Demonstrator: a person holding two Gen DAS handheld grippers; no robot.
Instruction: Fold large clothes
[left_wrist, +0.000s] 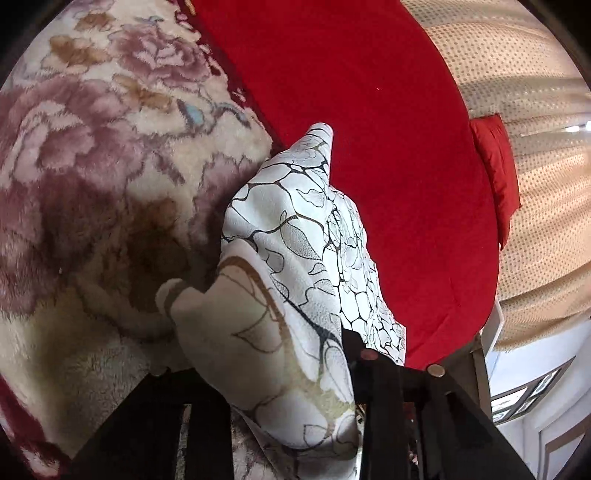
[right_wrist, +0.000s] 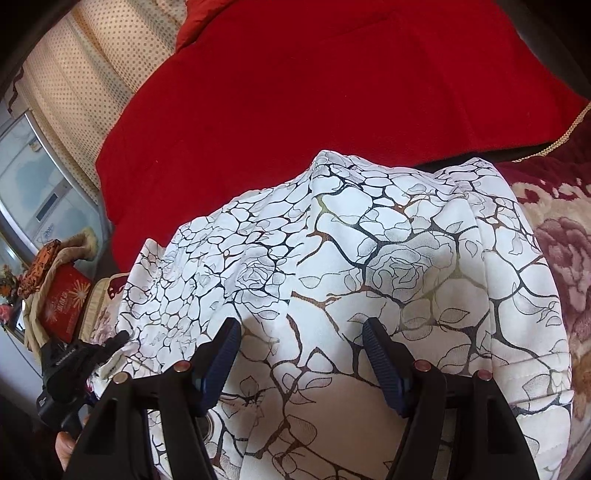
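Black two-finger grippers, round copper-coloured studs

The right black plastic gripper has dark blue ribbed finger pads beyond four studs; the left black gripper shows two studs; bare fingertip skin shows beside the right gripper's frame.

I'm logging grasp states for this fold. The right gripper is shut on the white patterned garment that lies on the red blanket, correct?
Not quite. In the right wrist view the right gripper is open, its jaws spread wide above the white patterned garment with no cloth pinched between them. The rest holds: the garment lies on the red blanket.
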